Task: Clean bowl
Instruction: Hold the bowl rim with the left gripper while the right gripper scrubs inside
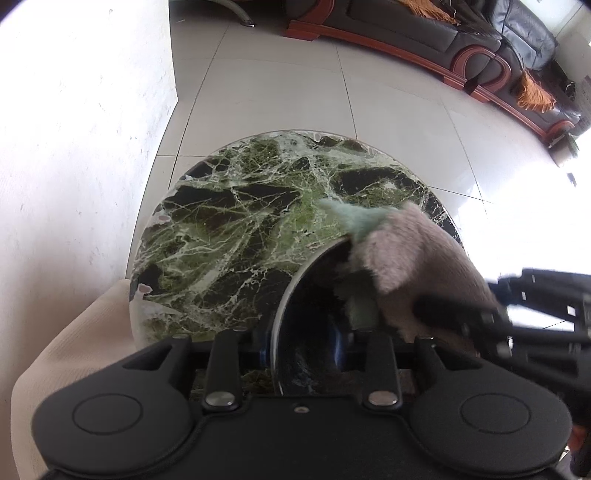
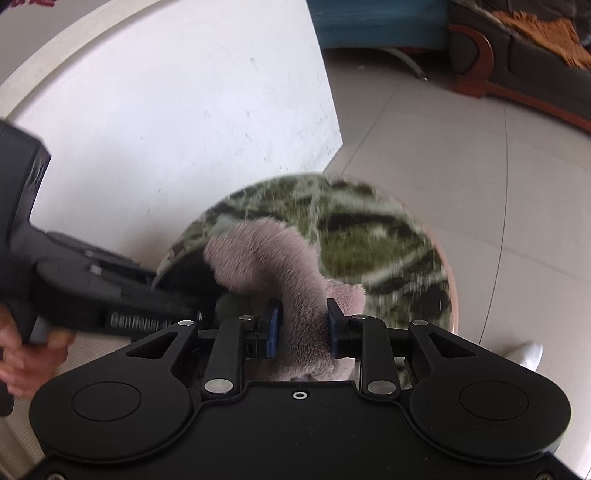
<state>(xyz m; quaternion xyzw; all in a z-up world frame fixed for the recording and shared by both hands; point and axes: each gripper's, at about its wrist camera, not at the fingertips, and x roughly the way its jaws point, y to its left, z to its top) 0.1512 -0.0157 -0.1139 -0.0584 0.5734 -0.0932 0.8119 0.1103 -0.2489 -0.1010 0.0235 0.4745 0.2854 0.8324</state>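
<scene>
Two wrist views show one scene, both looking down on a round green-and-black marble surface [image 1: 236,221] that fills the middle of each frame. Pale grey floor tiles [image 1: 277,81] spread behind it toward the top, a white wall [image 1: 74,129] takes the left side, and a dark leather sofa with a red-brown wooden frame [image 1: 424,33] curves across the upper right of the left wrist view.

Next in size is the dark, shiny round bowl [image 1: 310,332], tipped up on its edge at the lower centre of the left wrist view, its pale metallic rim arcing up toward the cloth. The left gripper [image 1: 303,354] sits at the bottom of that frame with the bowl's rim between its fingers; its pads are hidden behind the bowl, so a firm pinch cannot be confirmed. In the right wrist view the same gripper enters from the left, carried by a hand [image 2: 26,354] at the lower left edge.

A fluffy pinkish-grey cloth with a pale green underside [image 1: 413,258] drapes over the bowl's right side and reaches into it. The right gripper [image 2: 303,328] pinches this cloth between its blue-padded fingers [image 2: 274,328] at lower centre of its own view, the fabric bulging above and below the pads. Motion blur smears the surface there.
</scene>
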